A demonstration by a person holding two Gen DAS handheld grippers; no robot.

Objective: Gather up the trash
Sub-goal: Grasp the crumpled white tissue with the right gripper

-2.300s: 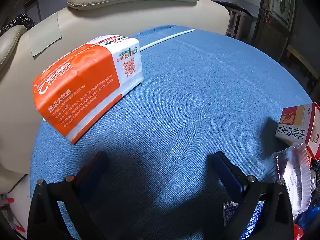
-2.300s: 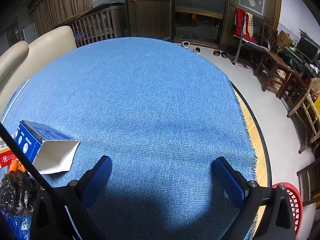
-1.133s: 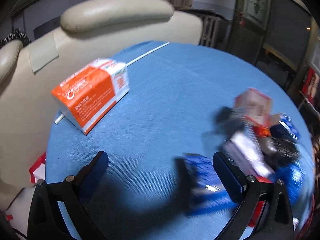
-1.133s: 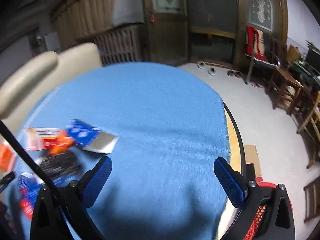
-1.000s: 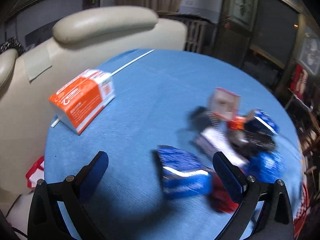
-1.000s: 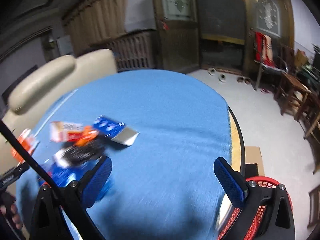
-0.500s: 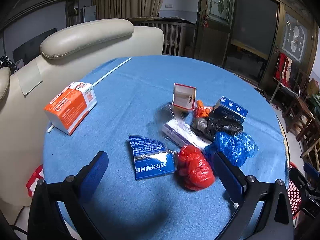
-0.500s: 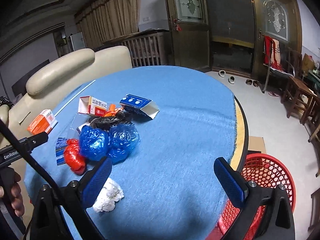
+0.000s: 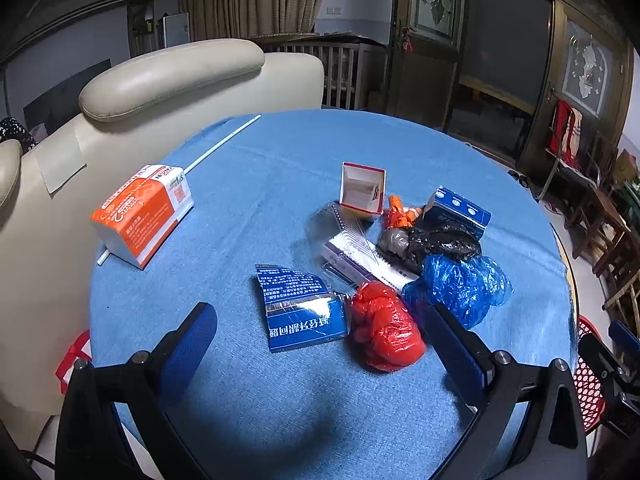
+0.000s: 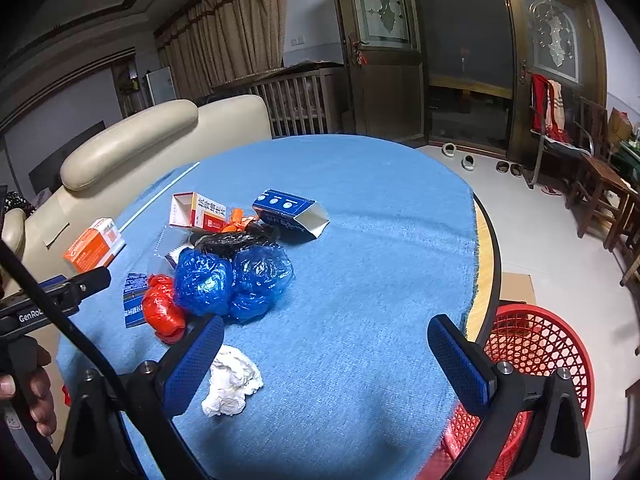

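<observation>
A pile of trash lies on the round blue-clothed table (image 9: 260, 200): a flattened blue carton (image 9: 300, 312), a crumpled red bag (image 9: 384, 328), blue plastic bags (image 9: 460, 284), a black bag (image 9: 436, 240), a red-and-white box (image 9: 362, 188), a blue box (image 9: 460, 208). A crumpled white tissue (image 10: 232, 384) lies beside my right gripper's left finger. My left gripper (image 9: 320, 344) is open and empty, above the near table edge before the pile. My right gripper (image 10: 320, 356) is open and empty above the table. A red mesh basket (image 10: 532, 356) stands on the floor at the right.
An orange-and-white tissue pack (image 9: 144, 212) and a white straw (image 9: 224, 140) lie at the table's left. A cream sofa (image 9: 172, 76) backs the table. Wooden chairs (image 10: 600, 184) and shoes stand on the floor at the right.
Both grippers have risen and pulled back from close to the tablecloth, so the whole table, trash pile and red basket came into view. Both stayed open.
</observation>
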